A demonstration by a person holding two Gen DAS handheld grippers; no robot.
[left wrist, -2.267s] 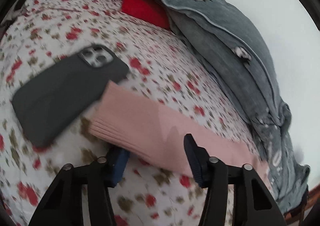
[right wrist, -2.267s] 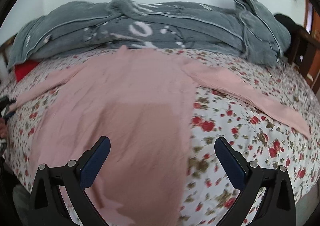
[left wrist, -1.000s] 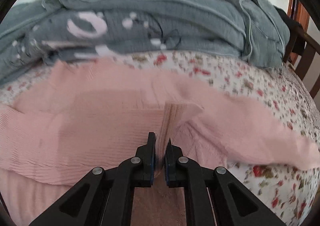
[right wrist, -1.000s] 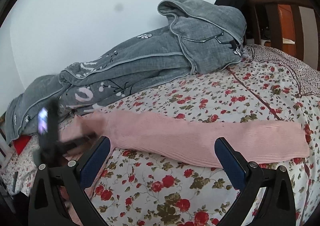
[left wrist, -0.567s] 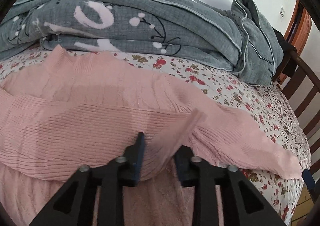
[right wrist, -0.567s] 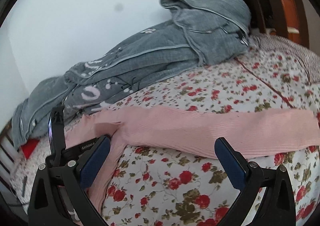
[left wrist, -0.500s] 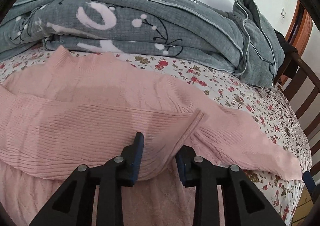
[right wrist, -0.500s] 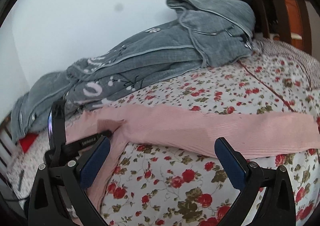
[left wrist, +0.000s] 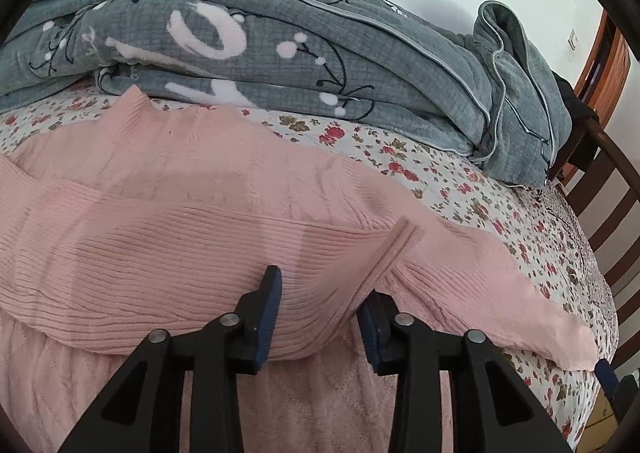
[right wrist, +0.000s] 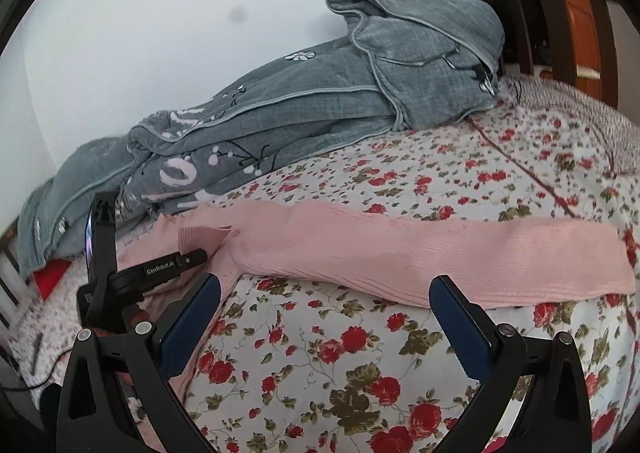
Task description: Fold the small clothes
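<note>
Bedroom scene, floral bedsheet with red roses on white [right wrist: 360,353] as the work surface, wall pale behind.

Nearest: my left tongs [left wrist: 318,305], jaws opening, with the ribbed cuff end of the folded-in left sleeve [left wrist: 340,277] lying between the pads; the pads no longer seem to press it. That sleeve lies across the body of the pink ribbed knit sweater [left wrist: 168,189], which spreads ahead of and to both sides of the left tongs.

My right tongs [right wrist: 324,317] stand wide apart over bare sheet, holding nothing. Just beyond their tips the other long pink sleeve [right wrist: 432,249] stretches flat across the bed, its cuff toward their right finger, its shoulder toward the left one, where the left tool's black body shows.

Farther off: a grey quilted blanket with pale pink motifs [left wrist: 320,53] heaped along the wall; a dark wooden bed frame [left wrist: 600,181] at far right.

Step in hand, as I judge it: releasing the first sleeve after folding it inward. Next move calls for the right tongs to close on the outstretched sleeve near its cuff and carry it across the body.
</note>
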